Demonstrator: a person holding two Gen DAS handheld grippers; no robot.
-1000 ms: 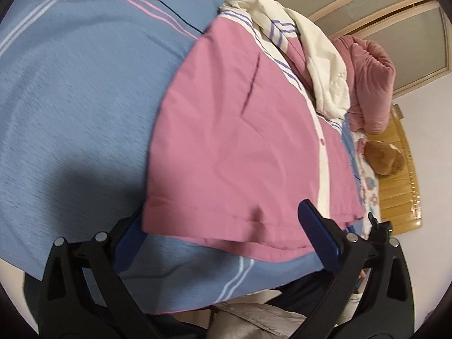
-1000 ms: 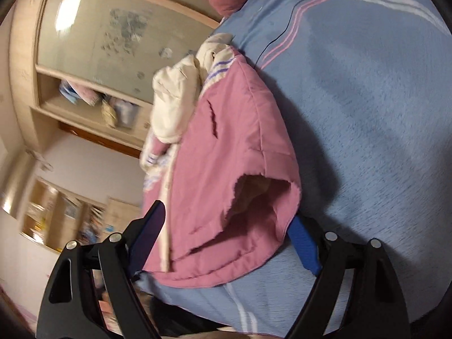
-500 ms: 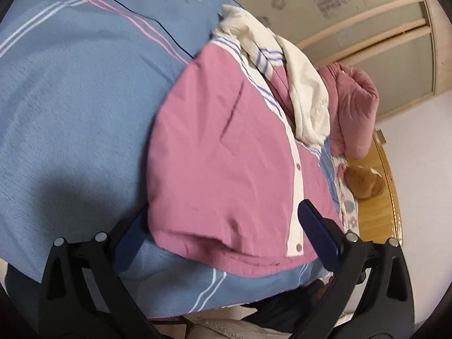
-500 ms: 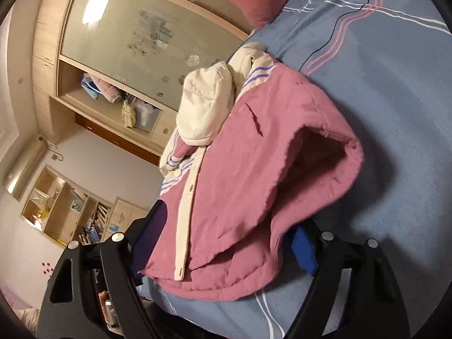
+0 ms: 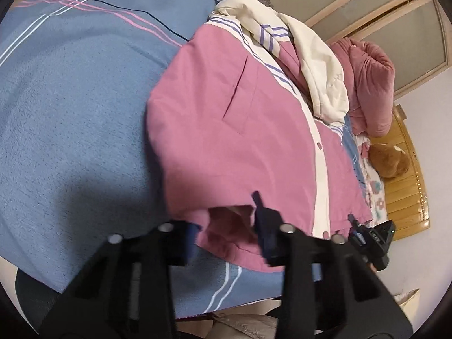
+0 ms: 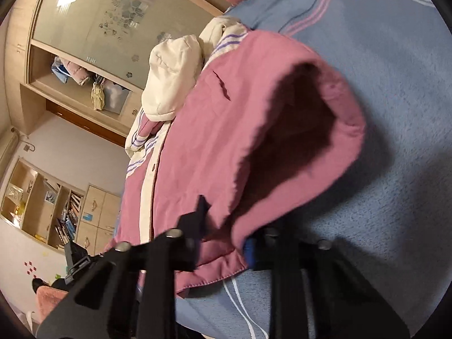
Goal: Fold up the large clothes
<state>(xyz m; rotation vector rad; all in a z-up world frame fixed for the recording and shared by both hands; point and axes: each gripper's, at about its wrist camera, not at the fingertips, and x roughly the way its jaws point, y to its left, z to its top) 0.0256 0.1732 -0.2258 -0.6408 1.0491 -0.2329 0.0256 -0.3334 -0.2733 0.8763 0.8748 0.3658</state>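
Note:
A pink jacket (image 5: 234,130) with a cream button band, purple stripes and a cream hood (image 5: 316,65) lies on a blue bedspread (image 5: 70,107). My left gripper (image 5: 226,226) is shut on the jacket's near hem, which bunches between the fingers. In the right wrist view the same jacket (image 6: 203,152) shows with its hem lifted into an open pocket of cloth. My right gripper (image 6: 226,240) is shut on that hem, the cloth pinched between the black finger and the blue pad (image 6: 250,250).
A pink pillow (image 5: 370,84) and a brown plush toy (image 5: 389,161) lie by the wooden headboard (image 5: 409,186). A wardrobe (image 6: 93,28) and bookshelves (image 6: 50,209) stand beyond the bed. The bed's near edge (image 5: 231,299) is just below the grippers.
Both grippers have closed from open onto the jacket's near hem. The hem has lifted off the bedspread, and the right side now gapes open.

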